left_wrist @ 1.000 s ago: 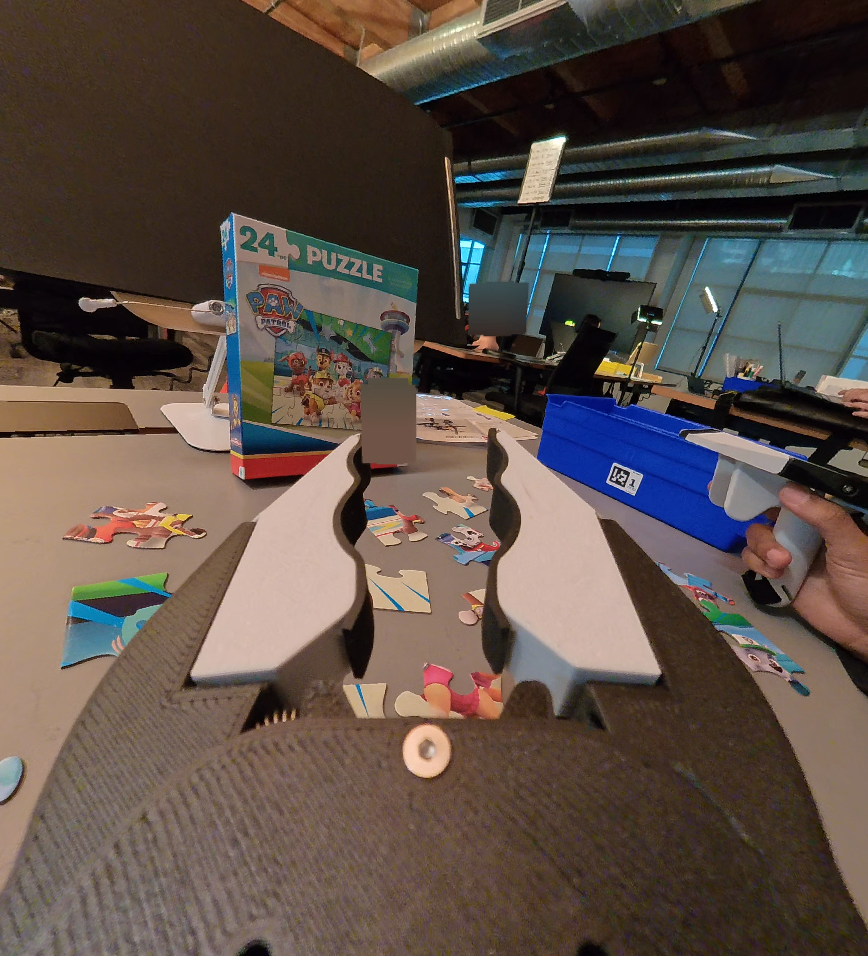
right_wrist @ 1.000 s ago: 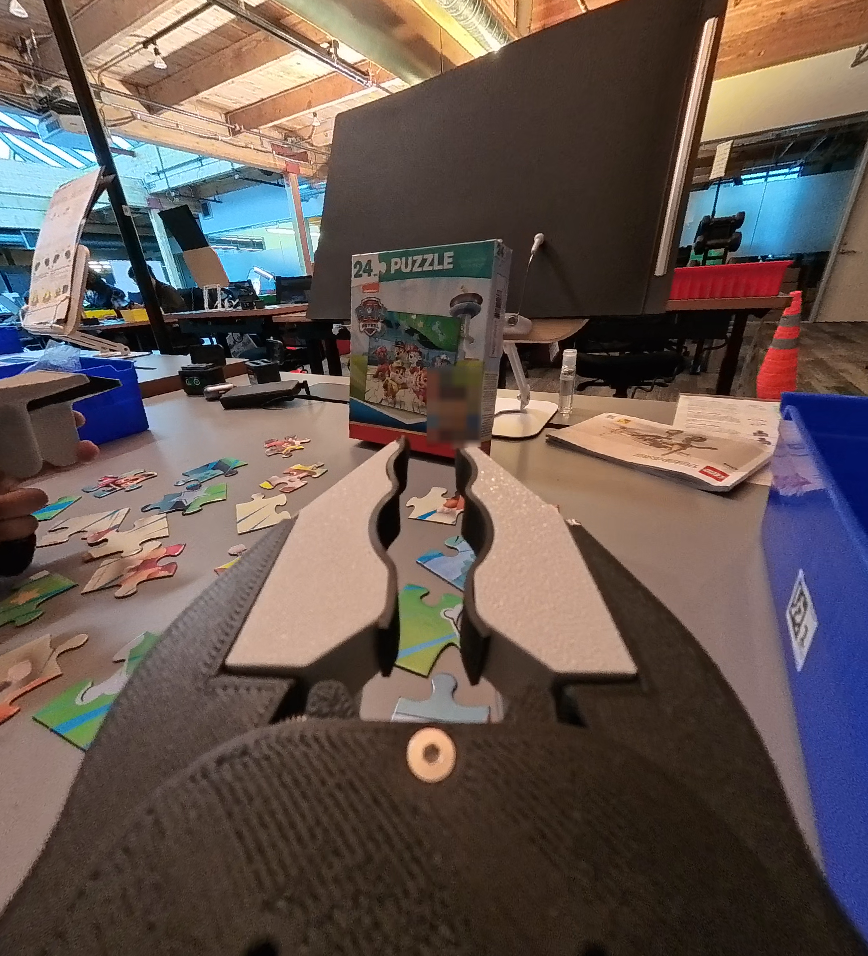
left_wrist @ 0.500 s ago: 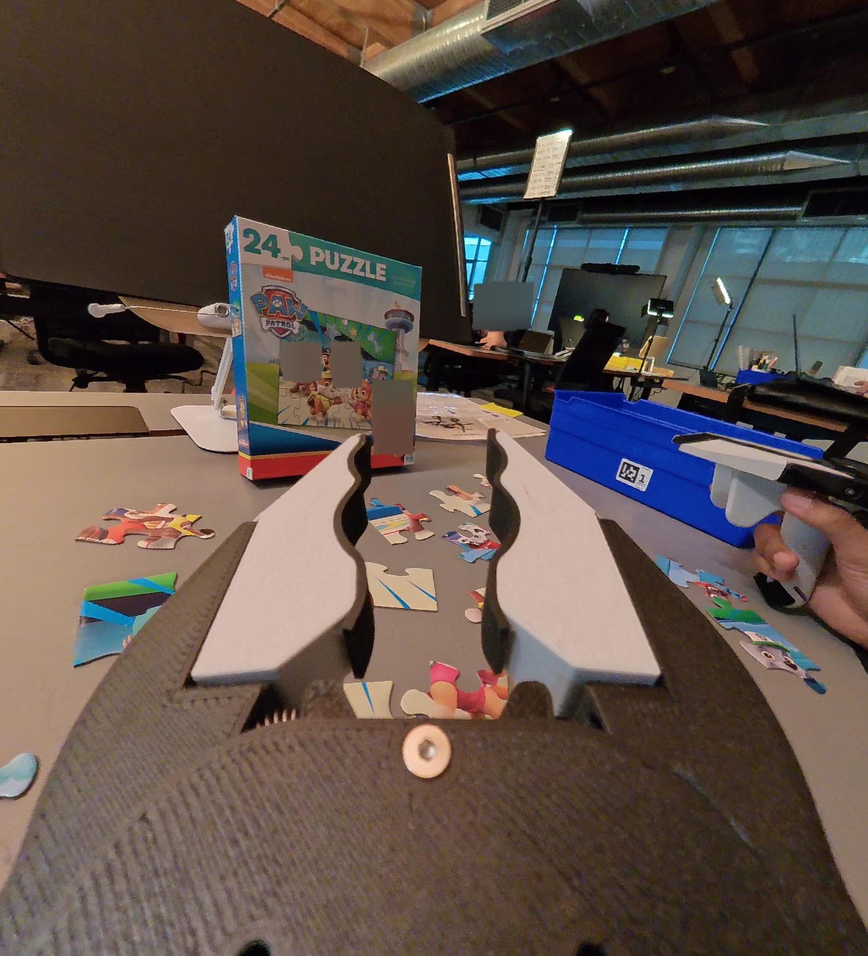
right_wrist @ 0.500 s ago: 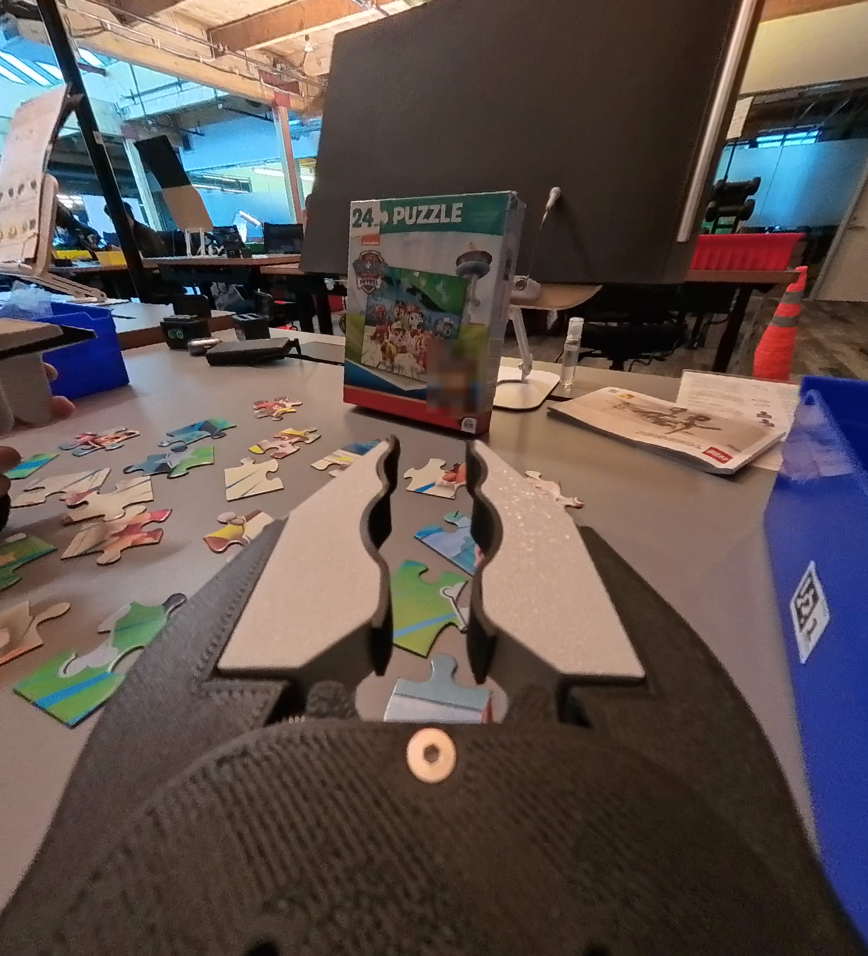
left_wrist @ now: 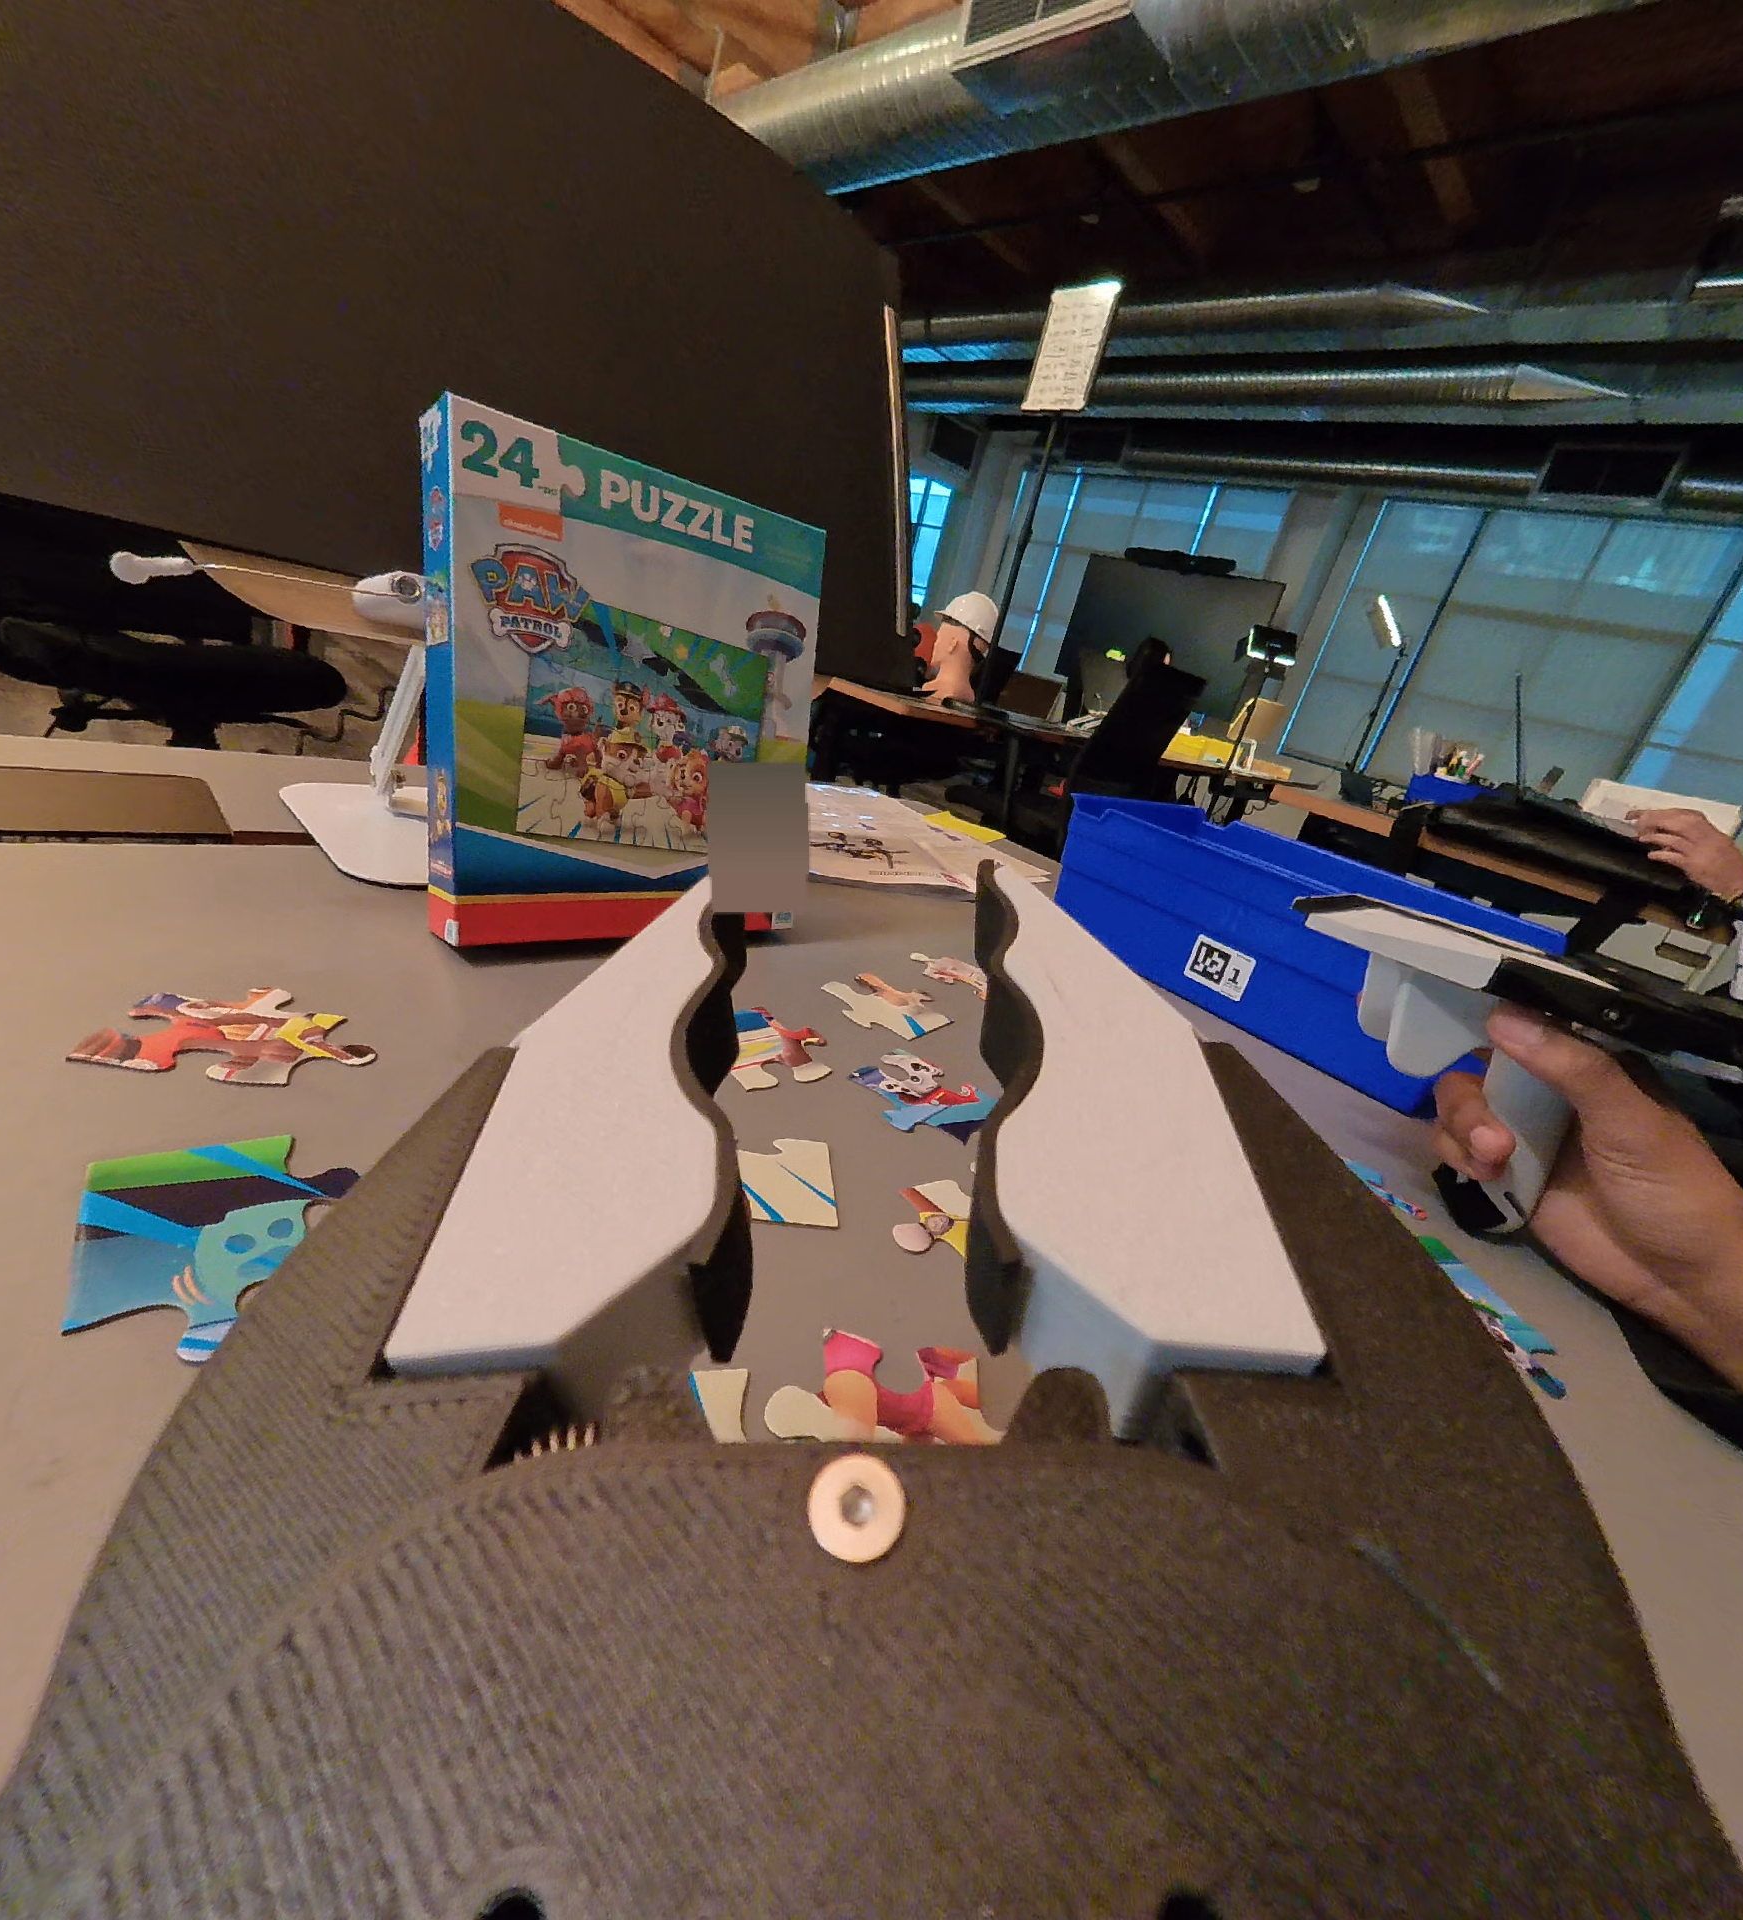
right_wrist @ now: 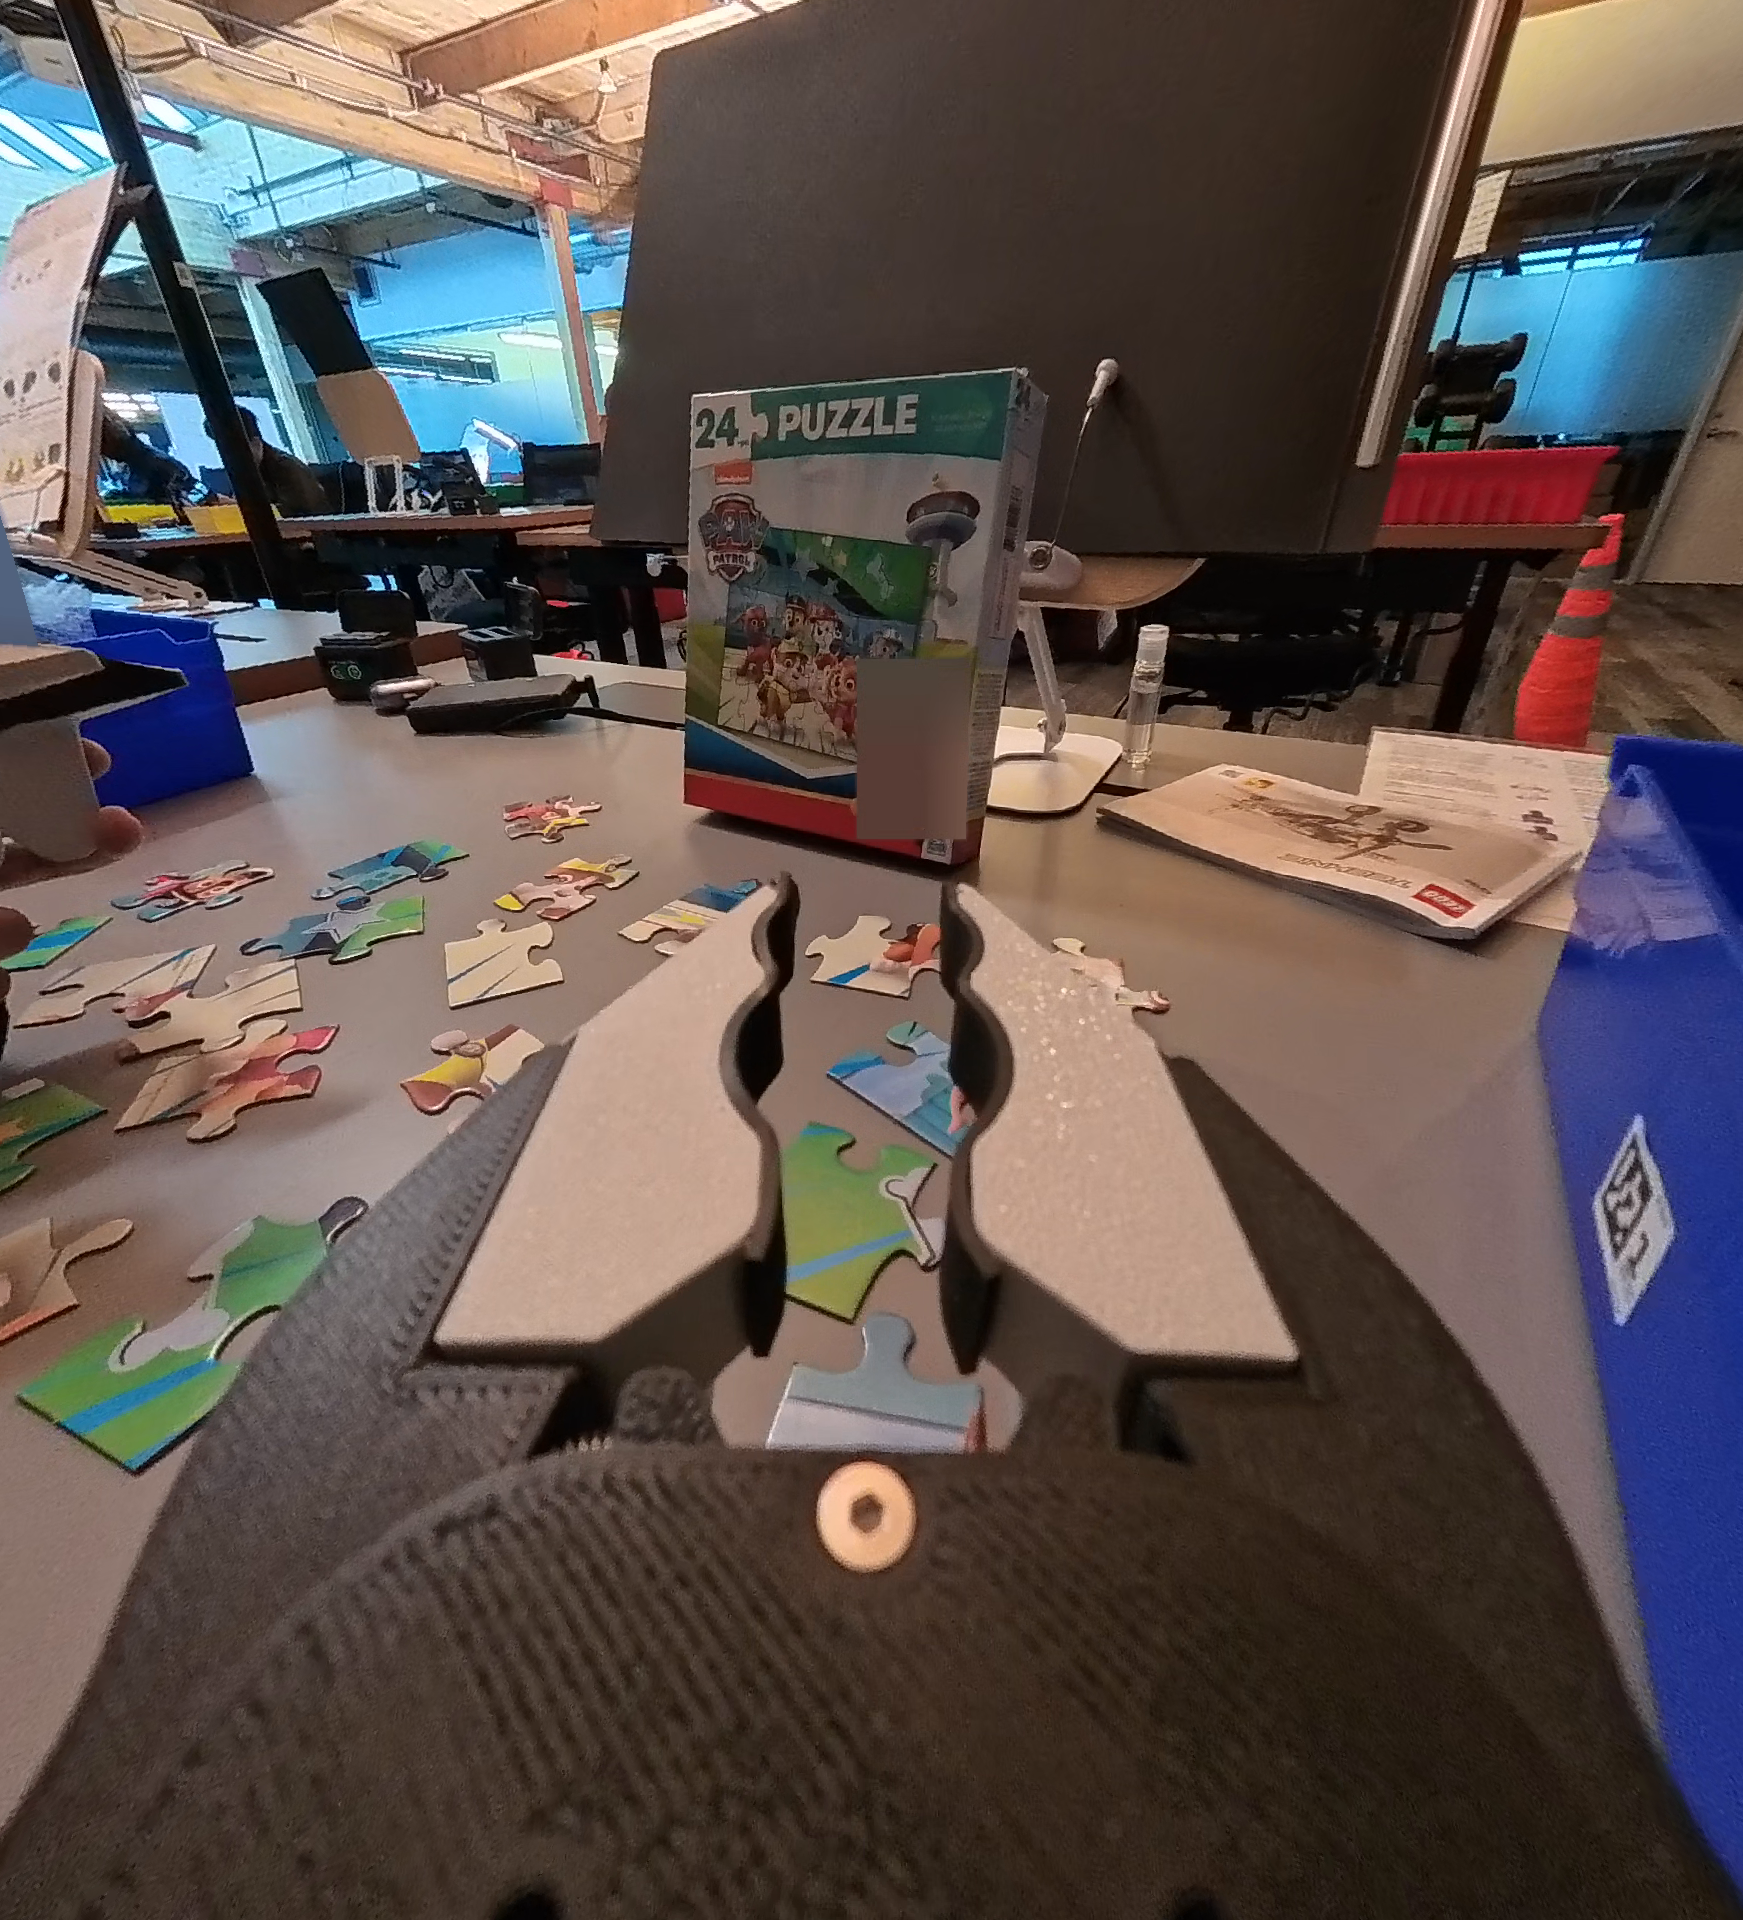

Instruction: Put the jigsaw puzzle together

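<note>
Many loose jigsaw pieces lie flat on a grey table (left_wrist: 119,935), such as a red piece (left_wrist: 223,1034) and a green piece (right_wrist: 851,1216). A puzzle box (left_wrist: 618,675) stands upright at the back; it also shows in the right wrist view (right_wrist: 851,613). My left gripper (left_wrist: 851,904) hovers above the pieces with its jaws open and nothing between them. My right gripper (right_wrist: 867,904) hovers above a white and orange piece (right_wrist: 877,951), its jaws apart and empty. A hand holds the right gripper's handle (left_wrist: 1469,1029) at the right of the left wrist view.
A blue bin (left_wrist: 1241,935) stands at the right; it also shows in the right wrist view (right_wrist: 1719,1143). A booklet (right_wrist: 1334,842) and a small clear bottle (right_wrist: 1147,696) lie behind it. A dark panel (right_wrist: 1002,260) and a white stand base (left_wrist: 358,821) are at the back. The gap from one gripper's tips to the other's is roughly 25 cm.
My right gripper's jaws have opened wider with nothing in them, and its view has shifted slightly. My left gripper has stayed open and drifted a little.
</note>
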